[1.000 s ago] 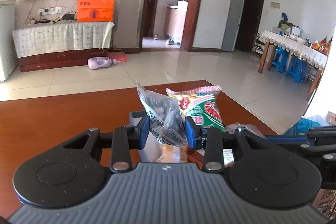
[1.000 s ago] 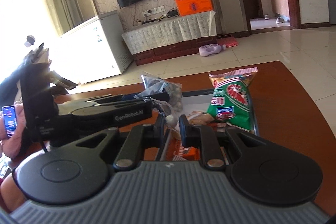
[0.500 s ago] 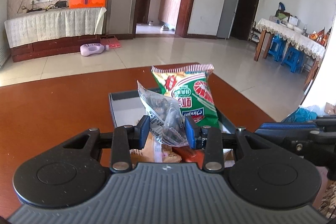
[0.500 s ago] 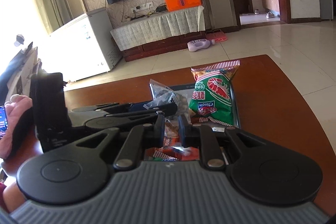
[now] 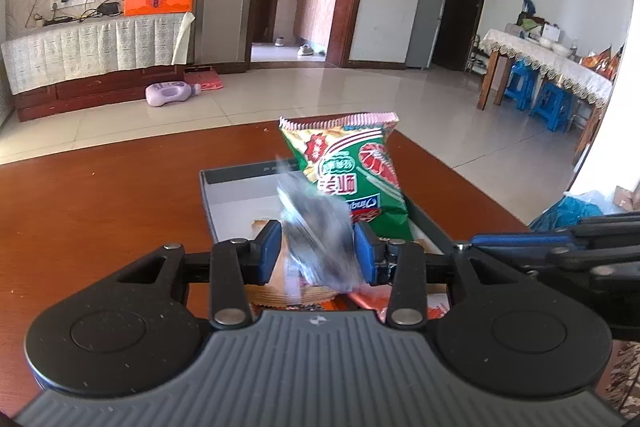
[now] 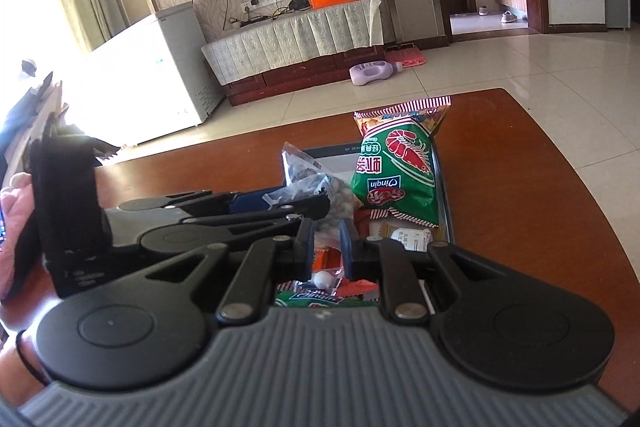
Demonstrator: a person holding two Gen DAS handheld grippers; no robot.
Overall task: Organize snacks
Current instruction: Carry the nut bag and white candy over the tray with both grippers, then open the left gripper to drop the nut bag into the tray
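1. Left wrist view: the brown desk (image 5: 100, 203) is seen carrying a dark, shallow tray (image 5: 232, 175), with a tiled floor beyond it.
2. A green shrimp-chip bag (image 5: 352, 171) is stood upright against the tray's right side, blocking the far right wall.
3. The left claw (image 5: 316, 253) is spread, and a blurred clear nut packet (image 5: 316, 227) is seen between its blue pads; whether it is touched cannot be told.
4. The right claw (image 6: 326, 241) is nearly clenched above the tray's wrappers, nothing visibly gripped.
5. A purple bottle (image 5: 170, 94) is lying on the floor.
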